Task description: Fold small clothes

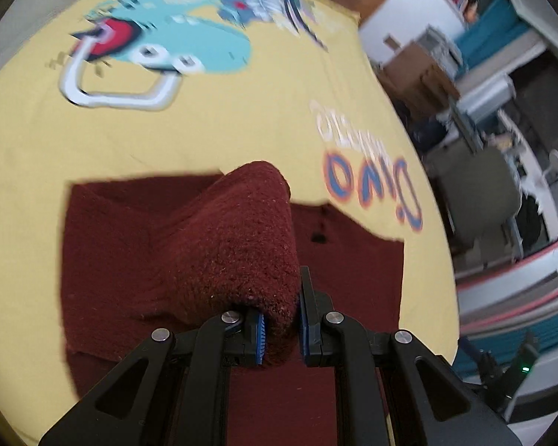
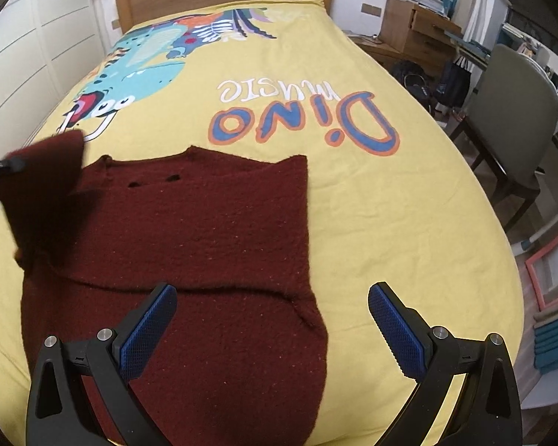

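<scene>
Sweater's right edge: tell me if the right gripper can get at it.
Probably yes. The right gripper is open, with the sweater edge lying flat on the bedspread between its fingers and nothing covering it.

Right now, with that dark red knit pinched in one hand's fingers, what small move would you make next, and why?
Probably carry the left gripper across toward the garment's middle and lay the flap down. It is shut on a lifted side piece of the maroon sweater, held above the yellow bedspread, while the rest lies flat. The right gripper hangs open, holding nothing.
</scene>
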